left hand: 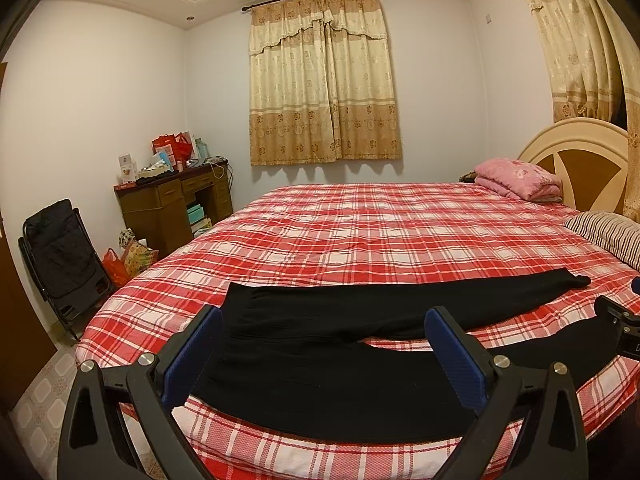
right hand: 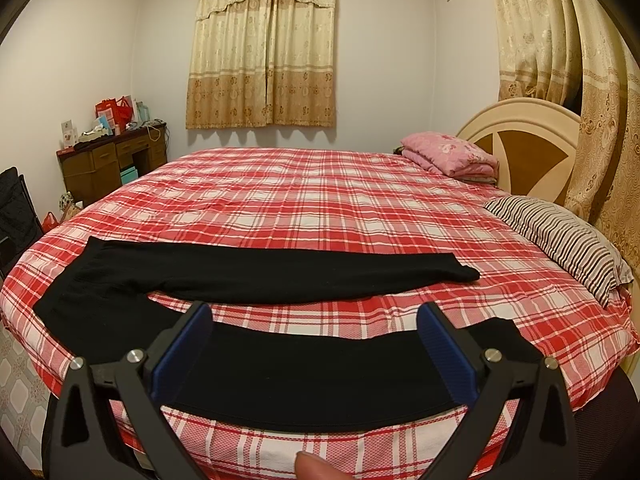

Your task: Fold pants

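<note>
Through the left wrist camera I see my left gripper (left hand: 326,326) with its blue-padded jaws spread wide, hovering over black pants (left hand: 320,344). They lie flat along the near edge of a red plaid bed (left hand: 360,224), legs splayed apart toward the right. At the far right edge, part of the right gripper (left hand: 618,320) shows near the nearer leg.

both wrist views low, near bed (left hand: 360,232) edge, facing curtains (right hand: 264,52)
</note>
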A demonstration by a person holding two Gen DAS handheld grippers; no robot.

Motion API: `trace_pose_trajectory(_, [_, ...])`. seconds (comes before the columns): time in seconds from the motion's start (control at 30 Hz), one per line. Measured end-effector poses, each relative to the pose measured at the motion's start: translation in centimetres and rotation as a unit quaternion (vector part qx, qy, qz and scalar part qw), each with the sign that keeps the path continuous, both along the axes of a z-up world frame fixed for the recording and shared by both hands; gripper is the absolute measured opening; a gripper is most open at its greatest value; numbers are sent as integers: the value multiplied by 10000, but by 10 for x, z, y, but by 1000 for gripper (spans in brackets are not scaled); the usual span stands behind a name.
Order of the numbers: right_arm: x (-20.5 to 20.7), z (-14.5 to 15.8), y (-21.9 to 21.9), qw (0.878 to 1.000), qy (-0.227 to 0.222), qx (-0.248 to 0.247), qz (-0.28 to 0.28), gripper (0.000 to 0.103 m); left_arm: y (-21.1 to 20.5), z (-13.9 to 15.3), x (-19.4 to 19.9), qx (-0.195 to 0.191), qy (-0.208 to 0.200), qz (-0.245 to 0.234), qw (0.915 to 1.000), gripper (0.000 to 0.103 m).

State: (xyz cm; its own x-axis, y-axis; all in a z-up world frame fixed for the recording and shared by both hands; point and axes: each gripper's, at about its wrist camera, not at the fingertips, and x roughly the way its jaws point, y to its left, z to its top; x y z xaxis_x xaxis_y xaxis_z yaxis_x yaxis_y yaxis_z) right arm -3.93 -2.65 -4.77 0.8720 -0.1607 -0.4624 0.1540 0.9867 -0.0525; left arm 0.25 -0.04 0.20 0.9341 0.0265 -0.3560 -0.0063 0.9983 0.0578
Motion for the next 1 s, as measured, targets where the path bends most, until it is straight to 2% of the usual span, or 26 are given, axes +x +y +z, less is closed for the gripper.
trace_pose_trajectory(1.0, [1, 0, 1, 10000, 22, -18, -12, 103, 3, -2, 2, 4, -9, 45, 10000, 102])
